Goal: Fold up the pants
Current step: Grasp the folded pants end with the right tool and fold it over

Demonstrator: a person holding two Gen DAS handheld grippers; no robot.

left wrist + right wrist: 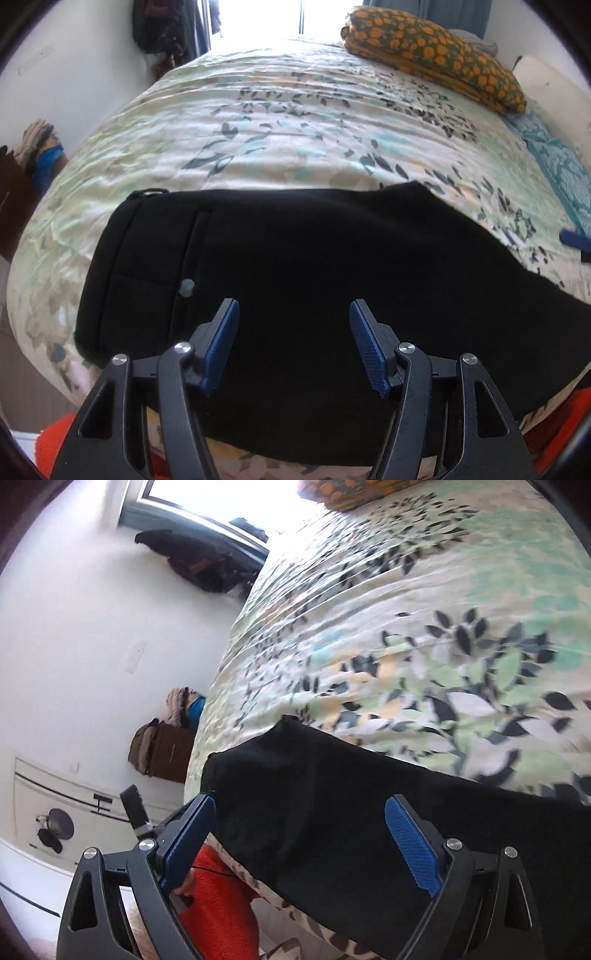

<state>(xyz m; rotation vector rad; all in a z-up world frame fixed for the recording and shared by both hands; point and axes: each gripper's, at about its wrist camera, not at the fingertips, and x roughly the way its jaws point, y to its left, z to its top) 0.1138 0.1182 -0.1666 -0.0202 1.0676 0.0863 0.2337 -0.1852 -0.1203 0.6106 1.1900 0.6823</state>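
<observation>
Both grippers hang over the near edge of the bed with nothing in them: the left gripper [294,314] has its jaws well apart above the pants [295,266], and the right gripper [300,812] has its jaws spread wide above the same cloth. The pants lie flat along the near side of the bed [280,122], apparently already folded leg on leg, waistband to the left; folding them across their length seems left to do. Beyond them the bed is bare and roomy up to a patterned cushion [436,55] at the far right corner.
</observation>
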